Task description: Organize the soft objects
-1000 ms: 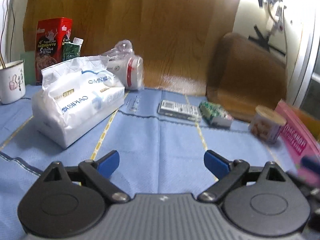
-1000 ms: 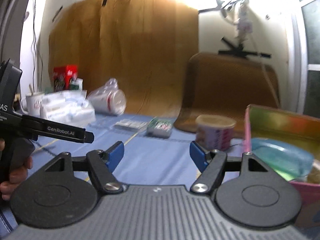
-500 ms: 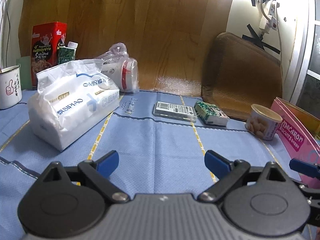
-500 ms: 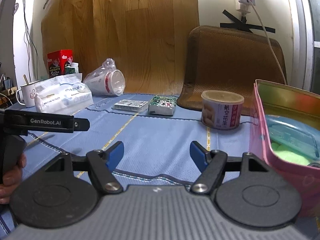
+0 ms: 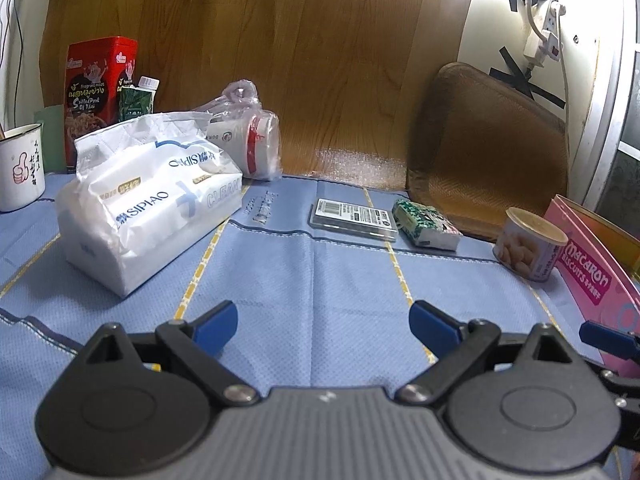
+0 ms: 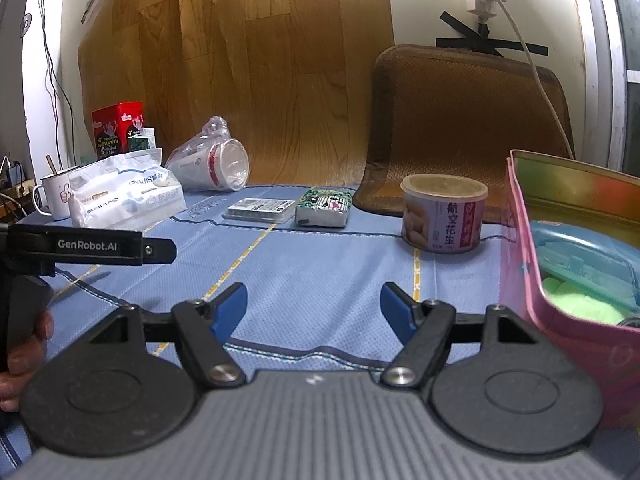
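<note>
Both hand-held grippers are seen with jaws apart and nothing between them: the left gripper (image 5: 323,323) and the right gripper (image 6: 313,307) are poised over a blue tablecloth (image 5: 320,280). A soft tissue pack (image 5: 148,196) marked "SIPIAO" and "CLEAN" lies at the left, a smaller green-patterned tissue packet (image 5: 424,225) near a peanut can (image 6: 443,216). A pink tin (image 6: 560,320) lettered "MACARON BISCUITS" is shown at the right, holding what may be green cloth. "GenRobot.AI" is printed on the left tool.
</note>
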Demonstrator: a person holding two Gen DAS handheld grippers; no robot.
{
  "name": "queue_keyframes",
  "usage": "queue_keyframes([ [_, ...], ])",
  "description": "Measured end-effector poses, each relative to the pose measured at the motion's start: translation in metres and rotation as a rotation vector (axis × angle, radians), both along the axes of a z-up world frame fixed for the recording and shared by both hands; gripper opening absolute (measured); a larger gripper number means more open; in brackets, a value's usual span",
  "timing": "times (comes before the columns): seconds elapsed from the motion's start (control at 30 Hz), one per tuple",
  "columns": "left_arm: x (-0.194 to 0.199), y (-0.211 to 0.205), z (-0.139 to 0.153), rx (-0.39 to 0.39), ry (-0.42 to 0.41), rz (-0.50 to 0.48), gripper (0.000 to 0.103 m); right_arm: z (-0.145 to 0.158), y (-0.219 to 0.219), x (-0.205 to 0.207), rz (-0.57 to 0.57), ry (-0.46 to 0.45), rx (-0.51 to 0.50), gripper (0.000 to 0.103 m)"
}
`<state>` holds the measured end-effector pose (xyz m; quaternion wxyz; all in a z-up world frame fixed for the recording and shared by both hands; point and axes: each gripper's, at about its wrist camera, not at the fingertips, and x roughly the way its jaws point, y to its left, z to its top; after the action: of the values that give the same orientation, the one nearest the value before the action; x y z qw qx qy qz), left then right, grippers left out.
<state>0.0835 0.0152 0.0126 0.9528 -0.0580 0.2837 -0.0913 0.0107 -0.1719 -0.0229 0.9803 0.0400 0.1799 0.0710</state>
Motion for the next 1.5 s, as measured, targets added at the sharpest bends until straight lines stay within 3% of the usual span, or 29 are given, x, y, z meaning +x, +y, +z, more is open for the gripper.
queue_keyframes([
  [0.83, 0.003, 0.005, -0.001, -0.028, 0.021, 0.006, 0.096, -0.001, 0.002, 0.001, -0.002, 0.007, -0.007, 0.076],
  [1.13, 0.005, 0.020, 0.000, -0.094, 0.025, 0.076, 0.096, 0.001, 0.012, 0.008, 0.039, 0.007, -0.052, 0.075],
  [1.3, 0.007, 0.037, -0.002, -0.171, 0.033, 0.141, 0.096, 0.008, 0.028, 0.034, 0.086, -0.008, -0.078, 0.075],
  [1.5, 0.010, 0.047, -0.003, -0.229, 0.042, 0.152, 0.096, 0.026, 0.045, 0.105, 0.116, 0.022, -0.035, 0.074],
])
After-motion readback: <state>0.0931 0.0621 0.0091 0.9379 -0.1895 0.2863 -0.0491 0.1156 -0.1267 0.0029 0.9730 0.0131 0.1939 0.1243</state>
